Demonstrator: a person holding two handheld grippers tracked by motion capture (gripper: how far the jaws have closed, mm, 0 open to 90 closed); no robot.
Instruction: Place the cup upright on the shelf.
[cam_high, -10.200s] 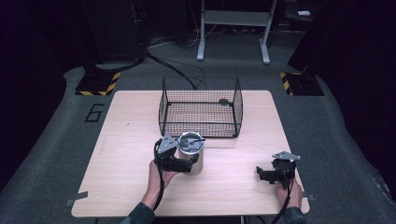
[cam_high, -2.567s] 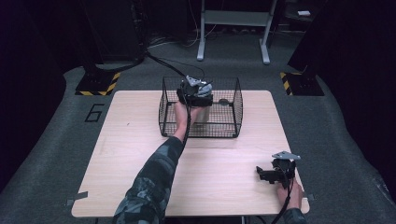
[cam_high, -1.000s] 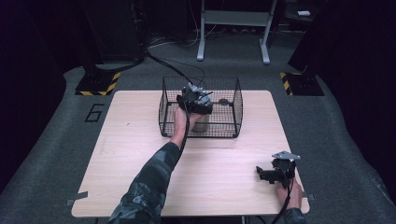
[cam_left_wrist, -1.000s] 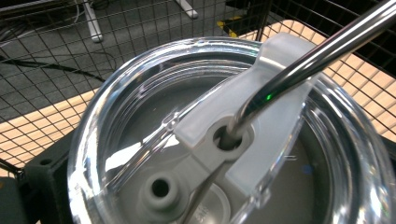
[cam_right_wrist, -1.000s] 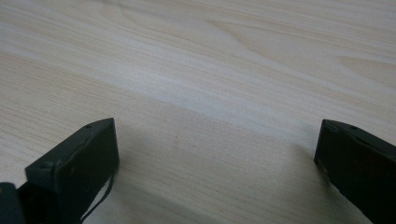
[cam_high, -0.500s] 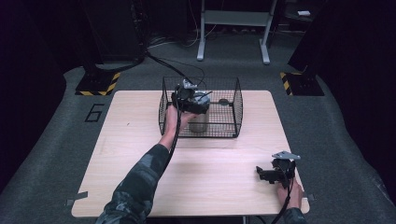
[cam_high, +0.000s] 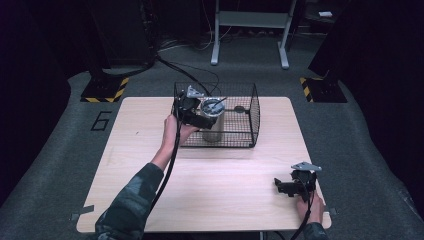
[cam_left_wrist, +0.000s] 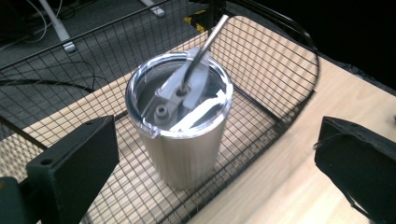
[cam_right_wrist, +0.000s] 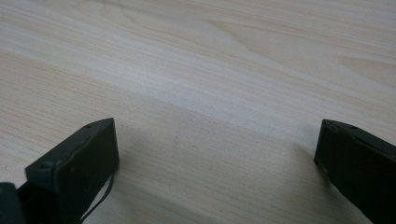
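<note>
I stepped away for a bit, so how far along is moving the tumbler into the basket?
Done: the tumbler stands upright in the wire basket, straw in its lid. In hand: nothing; the left gripper is open, its fingers apart on either side of the tumbler, not touching it. Left: pulling that gripper out. The right gripper rests open on the table.

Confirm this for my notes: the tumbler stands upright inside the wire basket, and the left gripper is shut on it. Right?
Not quite. The tumbler does stand upright inside the basket, but the left gripper is open. The left gripper view shows its jaws spread wide, clear of the tumbler on both sides.
</note>
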